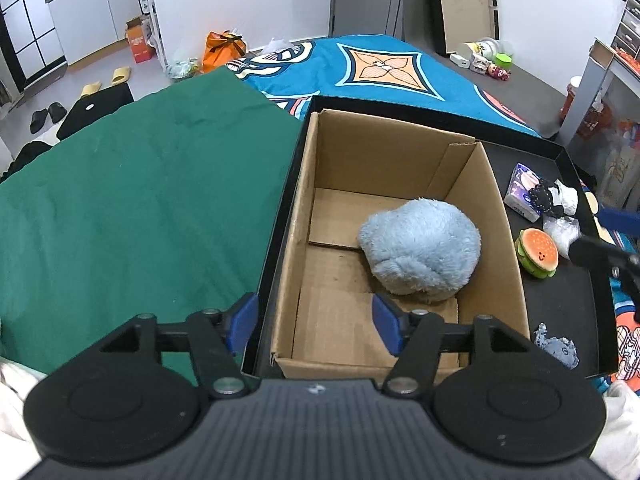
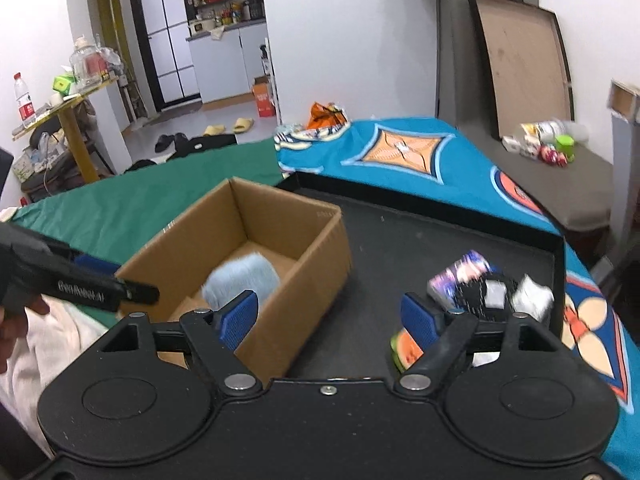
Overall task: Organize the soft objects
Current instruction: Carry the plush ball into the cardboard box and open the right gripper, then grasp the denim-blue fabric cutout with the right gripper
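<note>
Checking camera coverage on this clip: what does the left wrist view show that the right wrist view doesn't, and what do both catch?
Only the left wrist view shows the crumpled grey-blue piece in the tray's near corner and the burger toy's smiling face.

Only the right wrist view shows the yellow side table with the water bottle.

Both show the cardboard box holding the blue plush, the black tray, the tissue pack, and empty open tongs: left, right.
</note>
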Demonstrator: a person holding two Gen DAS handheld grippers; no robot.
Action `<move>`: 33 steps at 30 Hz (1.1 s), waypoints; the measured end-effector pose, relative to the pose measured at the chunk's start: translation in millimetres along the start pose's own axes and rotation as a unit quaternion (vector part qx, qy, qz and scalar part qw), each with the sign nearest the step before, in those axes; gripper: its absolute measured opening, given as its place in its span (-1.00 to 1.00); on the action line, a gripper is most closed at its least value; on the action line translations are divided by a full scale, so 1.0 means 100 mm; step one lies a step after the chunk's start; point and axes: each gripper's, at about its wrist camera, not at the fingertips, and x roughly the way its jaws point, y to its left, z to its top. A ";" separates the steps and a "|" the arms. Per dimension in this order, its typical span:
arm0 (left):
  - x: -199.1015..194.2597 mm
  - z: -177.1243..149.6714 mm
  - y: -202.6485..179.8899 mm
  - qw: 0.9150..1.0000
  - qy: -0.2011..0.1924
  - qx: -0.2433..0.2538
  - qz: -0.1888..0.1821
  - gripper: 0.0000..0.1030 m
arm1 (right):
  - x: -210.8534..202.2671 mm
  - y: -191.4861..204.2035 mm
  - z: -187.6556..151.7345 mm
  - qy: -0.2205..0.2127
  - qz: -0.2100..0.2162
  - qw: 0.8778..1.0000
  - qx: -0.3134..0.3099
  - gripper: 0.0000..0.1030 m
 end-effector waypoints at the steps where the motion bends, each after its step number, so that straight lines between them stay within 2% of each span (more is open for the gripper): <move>1: 0.00 0.00 0.00 1.000 -0.001 -0.001 0.001 0.29 | -0.01 -0.01 -0.04 0.005 0.001 1.000 0.003 0.51; 9: -0.02 -0.02 -0.04 1.000 -0.009 0.004 0.007 0.49 | 0.00 -0.14 -0.40 0.058 -0.010 0.998 0.022 0.51; 15: -0.01 -0.06 -0.09 1.000 -0.011 0.010 0.010 0.51 | 0.05 -0.26 -0.66 0.093 -0.025 0.994 0.045 0.49; 24: 0.03 -0.08 -0.14 1.000 -0.006 0.018 0.021 0.51 | 0.21 -0.37 -0.93 0.139 -0.042 0.988 0.060 0.27; 30: 0.07 -0.07 -0.18 0.999 -0.004 0.020 0.025 0.51 | 0.27 -0.38 -1.03 0.156 -0.042 0.985 0.063 0.24; 32: 0.08 -0.06 -0.19 0.999 -0.003 0.019 0.026 0.51 | 0.28 -0.35 -1.03 0.156 -0.042 0.985 0.054 0.14; 33: 0.07 -0.06 -0.18 0.999 -0.003 0.019 0.027 0.51 | 0.28 -0.34 -1.03 0.156 -0.036 0.986 0.050 -0.01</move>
